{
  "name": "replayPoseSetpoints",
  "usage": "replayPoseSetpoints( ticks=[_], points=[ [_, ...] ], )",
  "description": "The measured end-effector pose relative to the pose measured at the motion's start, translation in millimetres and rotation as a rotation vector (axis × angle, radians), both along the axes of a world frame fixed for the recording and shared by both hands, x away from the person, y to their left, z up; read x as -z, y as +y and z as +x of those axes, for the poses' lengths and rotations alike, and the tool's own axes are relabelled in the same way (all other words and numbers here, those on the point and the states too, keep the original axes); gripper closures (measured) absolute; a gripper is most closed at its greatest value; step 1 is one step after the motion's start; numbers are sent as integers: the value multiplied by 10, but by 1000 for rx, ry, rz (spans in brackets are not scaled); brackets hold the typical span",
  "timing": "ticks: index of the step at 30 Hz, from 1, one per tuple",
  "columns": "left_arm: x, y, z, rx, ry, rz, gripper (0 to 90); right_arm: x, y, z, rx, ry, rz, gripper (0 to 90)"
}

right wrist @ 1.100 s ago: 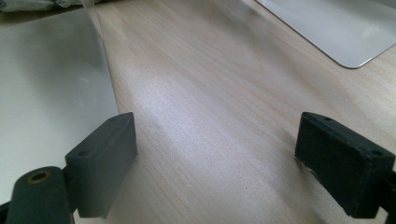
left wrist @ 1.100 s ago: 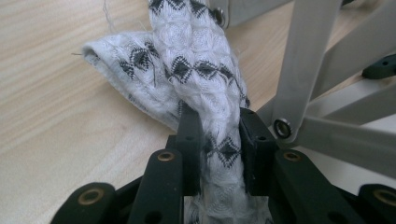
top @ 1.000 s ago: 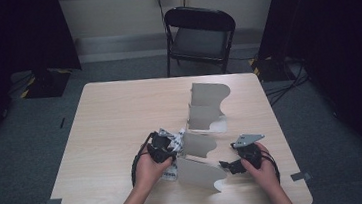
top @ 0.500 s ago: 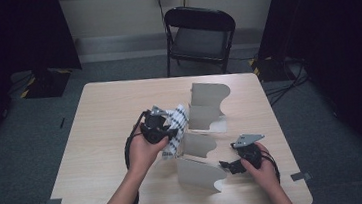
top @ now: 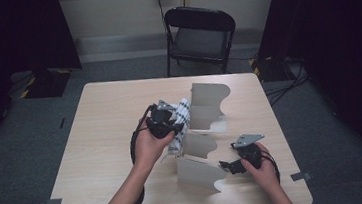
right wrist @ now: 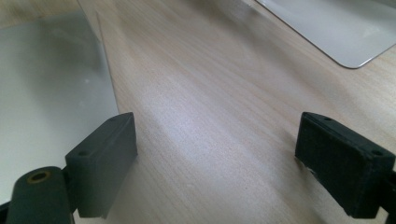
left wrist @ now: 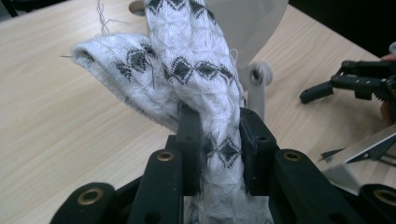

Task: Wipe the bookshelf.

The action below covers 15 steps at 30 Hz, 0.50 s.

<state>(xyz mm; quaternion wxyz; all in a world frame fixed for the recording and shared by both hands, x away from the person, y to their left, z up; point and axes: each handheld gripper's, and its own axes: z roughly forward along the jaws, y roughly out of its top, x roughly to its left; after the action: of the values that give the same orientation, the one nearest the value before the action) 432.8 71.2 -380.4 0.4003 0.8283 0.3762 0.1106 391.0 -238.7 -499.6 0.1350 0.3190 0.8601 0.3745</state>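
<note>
Cloth [left wrist: 205, 88], white with black diamonds, has risen off the surface [top: 101, 129] since a second ago, clenched between the jaws of the left gripper [top: 163, 121] and now hanging beside the upright grey divider rack [top: 205, 109]. The right gripper [top: 238, 164] has kept still near the rack's front panel, jaws released. Likely the cloth is about to be fed into a slot.

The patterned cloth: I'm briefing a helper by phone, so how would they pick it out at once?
On the pale wooden table, look just left of the grey panelled rack. There the left tongs pinch a white knitted cloth, the one soft thing with black diamonds.
</note>
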Motion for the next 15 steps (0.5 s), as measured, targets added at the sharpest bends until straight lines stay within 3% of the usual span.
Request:
replayPoseSetpoints(
  ticks=[15],
  points=[
    [392,0,-38,1,66,9,726,1,0,1,-1,-1,0,120]
  ],
)
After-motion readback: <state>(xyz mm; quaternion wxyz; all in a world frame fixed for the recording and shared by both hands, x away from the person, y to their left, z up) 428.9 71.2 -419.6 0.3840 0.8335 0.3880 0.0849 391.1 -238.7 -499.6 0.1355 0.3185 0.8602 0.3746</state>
